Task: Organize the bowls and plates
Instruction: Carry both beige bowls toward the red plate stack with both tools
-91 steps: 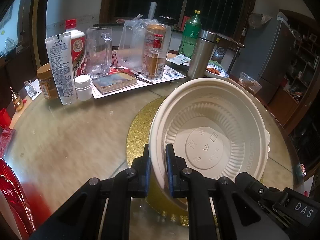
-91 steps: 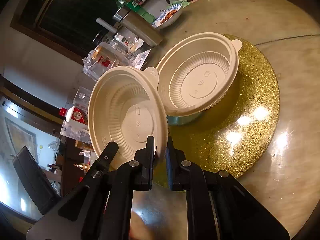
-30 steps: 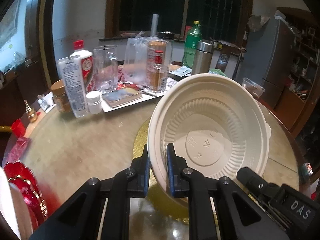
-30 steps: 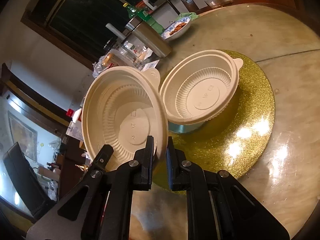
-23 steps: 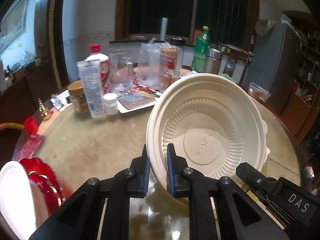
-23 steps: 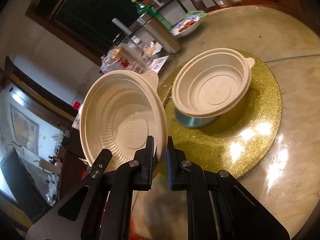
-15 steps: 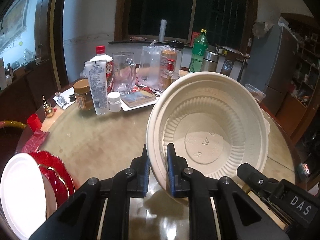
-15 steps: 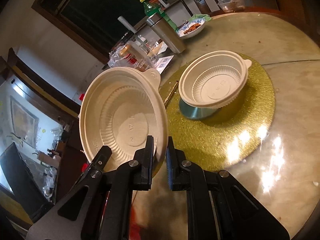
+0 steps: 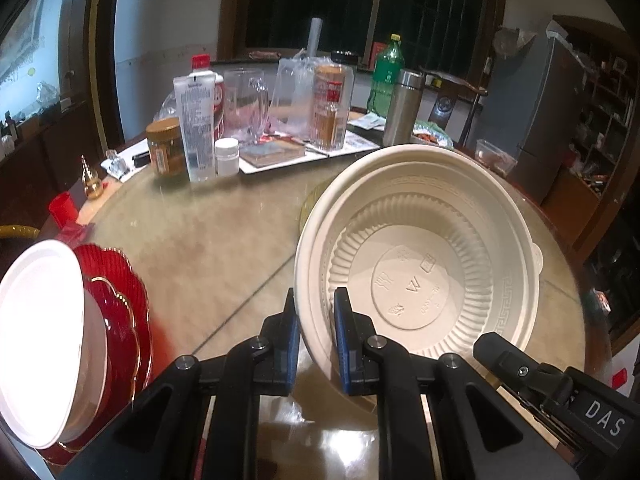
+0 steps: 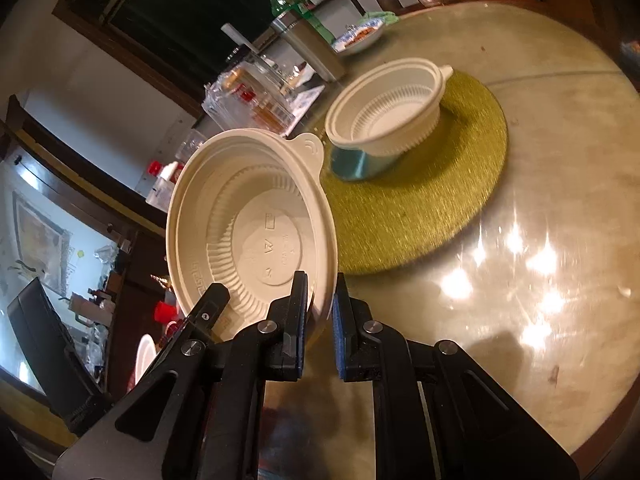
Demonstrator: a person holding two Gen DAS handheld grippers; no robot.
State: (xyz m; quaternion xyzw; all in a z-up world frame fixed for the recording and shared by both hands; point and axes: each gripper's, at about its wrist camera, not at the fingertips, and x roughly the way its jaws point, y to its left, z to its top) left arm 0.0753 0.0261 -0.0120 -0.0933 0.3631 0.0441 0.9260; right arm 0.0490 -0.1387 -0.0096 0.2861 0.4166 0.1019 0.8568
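The left gripper (image 9: 316, 312) is squeezing tight on the near left rim of a cream bowl (image 9: 420, 272). The right gripper (image 10: 320, 300) is also pinching a cream bowl's near rim (image 10: 248, 232), with one finger inside and one outside. (It looks like the same bowl, since each camera is showing a bit of the other black tool beside it.) The bowl is hanging tipped up above the near edge of the round table (image 9: 208, 256), with its open side facing the cameras and its little tab (image 10: 310, 148) pointing away.

At the near left edge of the table, a white plate (image 9: 40, 340) is sitting on top of some red plates (image 9: 124, 292).

A gold round mat (image 10: 440, 208) is lying in the middle of the table. A second cream bowl (image 10: 384, 120) is sitting there on a short blue round thing (image 10: 352, 164), a bit tilted.

At the far edge, lots of things are standing close together: a brown jar (image 9: 166, 146), a white tube (image 9: 196, 128), a small white pot (image 9: 227, 156), a glass mug (image 9: 244, 106), a silver flask (image 9: 402, 108) and a green bottle (image 9: 386, 76).
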